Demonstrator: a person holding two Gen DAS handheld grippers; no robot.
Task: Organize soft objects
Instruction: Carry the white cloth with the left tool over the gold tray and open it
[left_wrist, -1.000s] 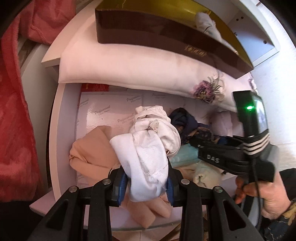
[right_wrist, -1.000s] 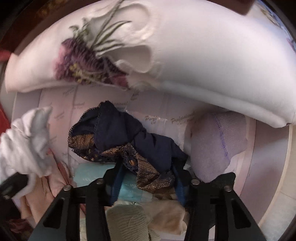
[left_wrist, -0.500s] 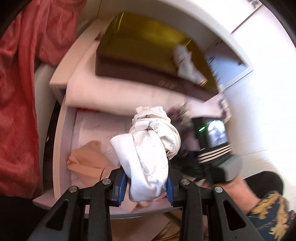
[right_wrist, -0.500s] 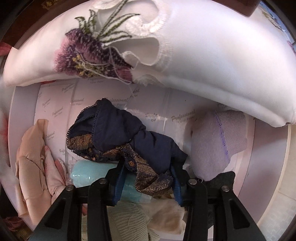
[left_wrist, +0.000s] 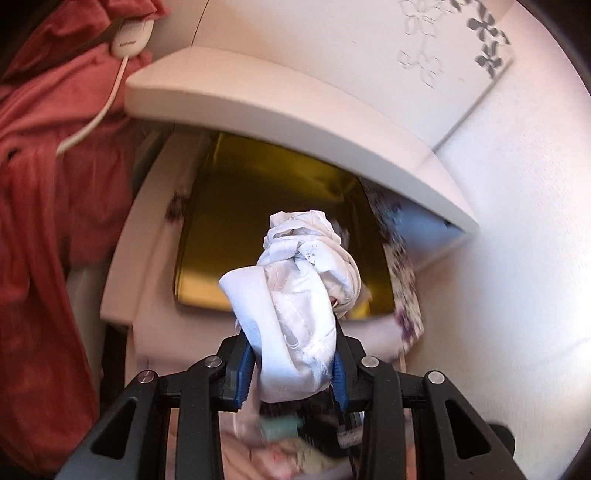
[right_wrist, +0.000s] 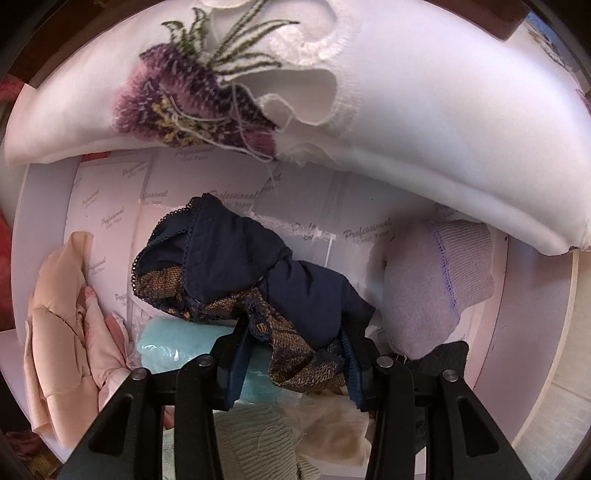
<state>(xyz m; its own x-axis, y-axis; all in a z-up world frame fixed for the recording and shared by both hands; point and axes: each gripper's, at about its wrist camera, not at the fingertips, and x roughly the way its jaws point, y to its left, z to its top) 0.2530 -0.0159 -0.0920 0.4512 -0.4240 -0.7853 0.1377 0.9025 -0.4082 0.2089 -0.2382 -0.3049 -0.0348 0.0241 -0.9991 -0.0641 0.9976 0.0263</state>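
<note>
white bundled cloth (left_wrist: 299, 306) sits clamped between the blue pads of the left gripper (left_wrist: 293, 369), lower centre of the left wrist view; it is held up in front of a gold-lined box (left_wrist: 266, 206) at mid frame; a white shelf board (left_wrist: 295, 110) arcs above the box; red fabric (left_wrist: 44, 221) fills the left side, with a white corded device (left_wrist: 131, 37) at upper left; a flower-patterned panel (left_wrist: 458, 40) at upper right; blurred soft items at the bottom edge, kinds unclear.

right wrist view: the right gripper (right_wrist: 293, 363) at lower centre is closed on a navy cloth with gold-brown trim (right_wrist: 251, 280); the cloth rises from the pads toward mid frame, over a paper-lined drawer (right_wrist: 110, 206); a turquoise piece (right_wrist: 173, 343) lies just left of the pads; peach garments (right_wrist: 59, 332) at lower left; a lilac knit (right_wrist: 439, 288) at right; a white pillow with purple embroidery (right_wrist: 443, 110) spans the top; pale green and cream pieces at the bottom edge.
</note>
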